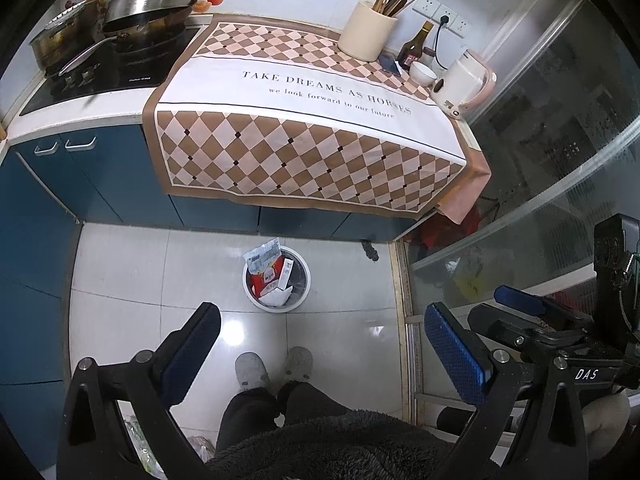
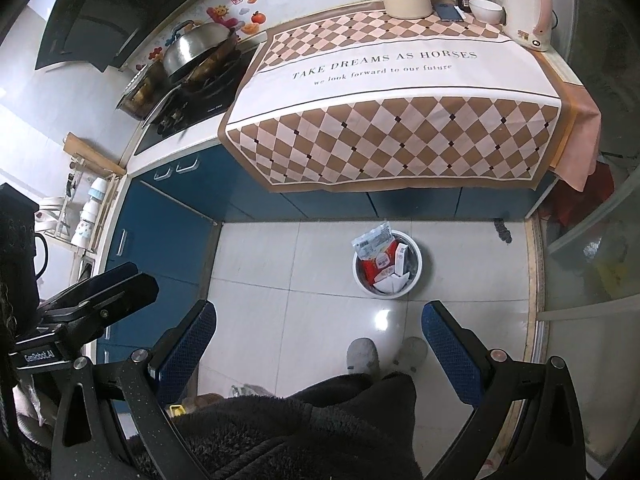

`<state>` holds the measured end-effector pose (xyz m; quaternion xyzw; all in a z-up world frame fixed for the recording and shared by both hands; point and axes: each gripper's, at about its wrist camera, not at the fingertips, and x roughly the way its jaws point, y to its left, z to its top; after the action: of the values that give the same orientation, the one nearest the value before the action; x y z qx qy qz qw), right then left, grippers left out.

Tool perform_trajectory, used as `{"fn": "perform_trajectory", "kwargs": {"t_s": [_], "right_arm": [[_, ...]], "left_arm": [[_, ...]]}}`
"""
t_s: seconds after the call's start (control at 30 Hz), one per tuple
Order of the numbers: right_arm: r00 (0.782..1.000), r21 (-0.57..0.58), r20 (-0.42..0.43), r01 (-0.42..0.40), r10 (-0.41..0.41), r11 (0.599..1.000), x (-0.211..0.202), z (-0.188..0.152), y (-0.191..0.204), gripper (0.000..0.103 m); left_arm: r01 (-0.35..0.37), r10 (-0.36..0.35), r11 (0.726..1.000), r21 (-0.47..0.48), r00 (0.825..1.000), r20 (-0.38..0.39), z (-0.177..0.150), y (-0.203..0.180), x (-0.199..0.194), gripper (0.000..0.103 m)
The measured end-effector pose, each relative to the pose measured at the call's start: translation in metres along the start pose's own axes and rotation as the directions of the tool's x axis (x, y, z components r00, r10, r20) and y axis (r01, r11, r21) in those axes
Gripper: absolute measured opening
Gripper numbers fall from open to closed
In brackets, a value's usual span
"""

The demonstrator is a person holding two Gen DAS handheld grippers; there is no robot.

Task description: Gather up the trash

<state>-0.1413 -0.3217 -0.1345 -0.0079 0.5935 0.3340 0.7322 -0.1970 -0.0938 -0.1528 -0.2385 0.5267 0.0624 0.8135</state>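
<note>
A round white trash bin (image 1: 299,297) (image 2: 416,276) stands on the tiled floor in front of the blue cabinets. It holds packets, a red and white wrapper (image 1: 267,274) (image 2: 380,262) and a small white box (image 1: 287,272) (image 2: 401,258). My left gripper (image 1: 322,322) hangs open high above the floor, nothing between its blue-padded fingers (image 1: 454,354). My right gripper (image 2: 320,320) is open and empty too, held at about the same height; it also shows at the right of the left wrist view as the right gripper (image 1: 520,300). The left gripper (image 2: 116,280) appears at the left of the right wrist view.
A checked cloth (image 1: 304,120) (image 2: 400,92) covers the counter, with a utensil holder (image 1: 366,32), bottle, bowl and kettle (image 1: 464,80) at its back. A wok (image 1: 148,4) sits on the stove to the left. A person's slippered feet (image 1: 274,366) stand below. A glass door (image 1: 540,160) is at right.
</note>
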Motion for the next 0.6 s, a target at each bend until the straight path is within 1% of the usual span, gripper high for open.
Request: {"fn": "perform_trajectory", "kwargs": {"t_s": [0.6], "right_arm": [[1.0, 0.001, -0.019, -0.022, 0.022, 1.0, 0.0043, -0.0021, -0.0007, 0.103]], "left_arm": [[0.006, -0.006, 1.0, -0.011, 1.0, -0.006, -0.0087, -0.0012, 0.002, 0.103]]}}
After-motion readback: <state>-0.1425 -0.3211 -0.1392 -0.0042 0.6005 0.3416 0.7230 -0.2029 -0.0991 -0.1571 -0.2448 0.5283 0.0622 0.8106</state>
